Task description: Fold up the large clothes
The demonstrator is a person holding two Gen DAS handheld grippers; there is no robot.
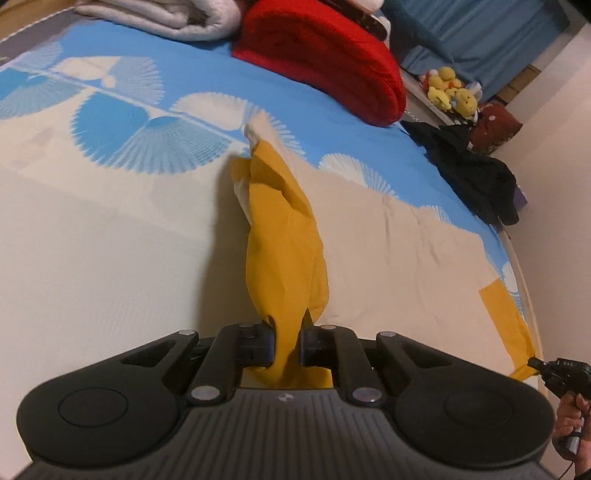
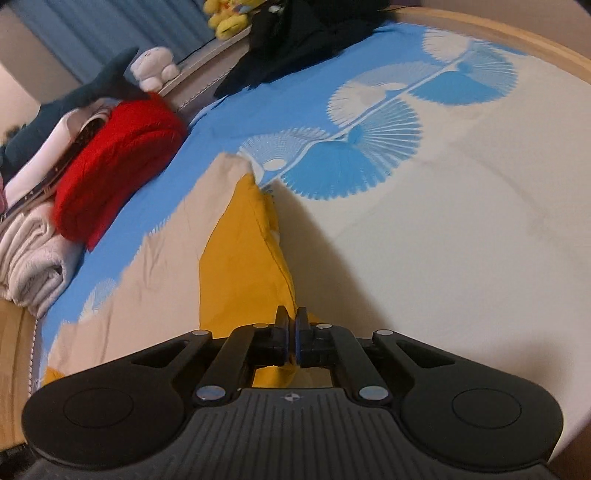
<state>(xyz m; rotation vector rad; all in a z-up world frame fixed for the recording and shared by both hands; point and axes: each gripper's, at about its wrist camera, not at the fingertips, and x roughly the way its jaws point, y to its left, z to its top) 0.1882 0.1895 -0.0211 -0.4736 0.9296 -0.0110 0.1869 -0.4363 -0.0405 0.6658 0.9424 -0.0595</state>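
Observation:
A large cloth, cream on one side and mustard yellow on the other (image 1: 284,236), lies on the bed. My left gripper (image 1: 287,341) is shut on a bunched yellow edge of it and holds it up above the bed. My right gripper (image 2: 291,332) is shut on another yellow corner (image 2: 243,258). In the left wrist view the right gripper (image 1: 554,369) shows at the far right, holding that corner by the bed's edge. The cream side (image 1: 388,258) stretches between the two grips.
The bed has a blue and cream sheet with fan patterns (image 1: 110,122). A red folded blanket (image 1: 325,59) and a grey folded blanket (image 1: 162,14) lie at the far side. Dark clothes (image 1: 476,173) and yellow plush toys (image 1: 450,92) sit beyond it.

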